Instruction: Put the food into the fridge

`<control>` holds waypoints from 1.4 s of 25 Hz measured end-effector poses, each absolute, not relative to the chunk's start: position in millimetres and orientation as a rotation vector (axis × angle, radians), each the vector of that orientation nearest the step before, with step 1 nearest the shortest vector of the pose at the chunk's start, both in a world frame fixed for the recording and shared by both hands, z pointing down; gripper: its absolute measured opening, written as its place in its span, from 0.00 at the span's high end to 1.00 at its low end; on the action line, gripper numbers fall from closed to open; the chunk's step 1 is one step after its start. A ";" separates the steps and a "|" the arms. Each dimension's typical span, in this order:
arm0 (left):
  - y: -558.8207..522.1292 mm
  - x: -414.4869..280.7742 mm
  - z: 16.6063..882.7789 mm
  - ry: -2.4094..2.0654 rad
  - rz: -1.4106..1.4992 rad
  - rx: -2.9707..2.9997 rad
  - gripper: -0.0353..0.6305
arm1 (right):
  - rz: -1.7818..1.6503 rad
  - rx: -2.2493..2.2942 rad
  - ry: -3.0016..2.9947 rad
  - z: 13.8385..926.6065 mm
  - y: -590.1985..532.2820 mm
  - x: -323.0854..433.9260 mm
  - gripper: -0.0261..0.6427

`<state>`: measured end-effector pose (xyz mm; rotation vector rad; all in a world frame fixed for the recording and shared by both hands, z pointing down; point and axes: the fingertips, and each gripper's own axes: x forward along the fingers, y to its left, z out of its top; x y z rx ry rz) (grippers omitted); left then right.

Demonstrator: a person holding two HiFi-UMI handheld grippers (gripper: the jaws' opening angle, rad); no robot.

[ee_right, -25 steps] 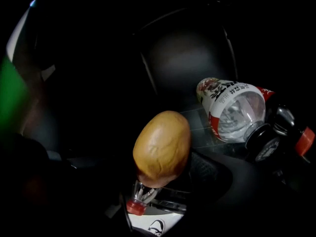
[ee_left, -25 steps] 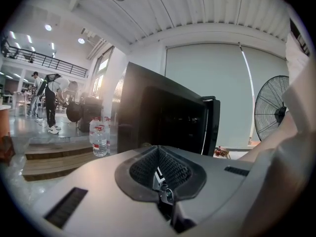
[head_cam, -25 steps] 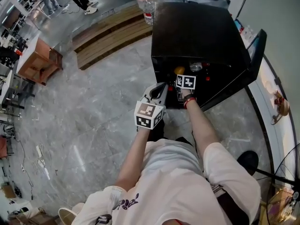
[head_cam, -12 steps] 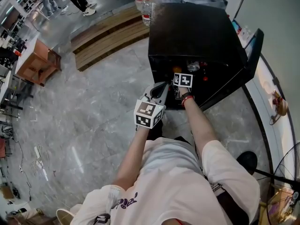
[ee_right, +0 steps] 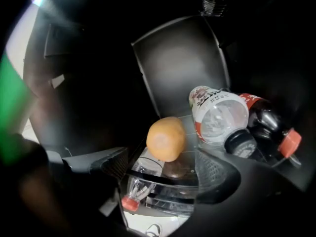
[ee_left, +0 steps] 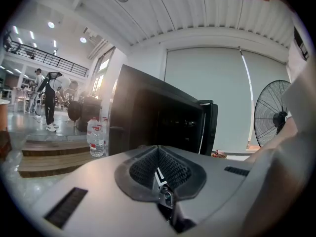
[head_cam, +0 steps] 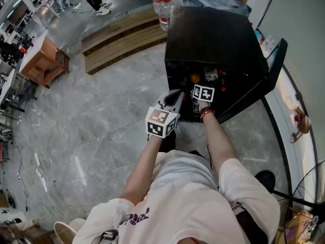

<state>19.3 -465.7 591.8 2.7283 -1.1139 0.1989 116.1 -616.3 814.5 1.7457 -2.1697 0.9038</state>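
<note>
A small black fridge (head_cam: 213,39) stands on the floor with its door (head_cam: 277,60) swung open to the right. My right gripper (ee_right: 167,169) reaches into it, and its marker cube (head_cam: 203,93) shows at the opening. Its jaws are opening. An orange rounded piece of food (ee_right: 165,138) rests on the glass shelf (ee_right: 185,174) just ahead of the pads, free of both. From above, the food (head_cam: 195,78) shows as an orange spot inside. My left gripper (ee_left: 159,169) is shut and empty, held outside the fridge's front left corner (head_cam: 172,99).
On the same shelf lie a clear plastic bottle (ee_right: 219,117) and a dark red-capped bottle (ee_right: 269,127), right of the food. Another red-capped bottle (ee_right: 136,191) lies below the shelf. Water bottles (head_cam: 163,6) stand behind the fridge, wooden steps (head_cam: 122,39) to its left.
The right gripper's cube has stayed at the fridge opening and sits slightly nearer me than before. The left gripper has kept its place.
</note>
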 end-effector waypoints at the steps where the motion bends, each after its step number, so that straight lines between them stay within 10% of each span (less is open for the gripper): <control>1: -464.9 19.8 590.4 -1.116 0.196 2.724 0.92 | 0.901 1.748 -2.172 812.5 -614.5 116.9 0.32; 35: -378.8 29.3 501.0 -1.152 0.216 2.637 0.92 | 0.788 1.756 -2.252 651.3 -461.1 160.4 0.48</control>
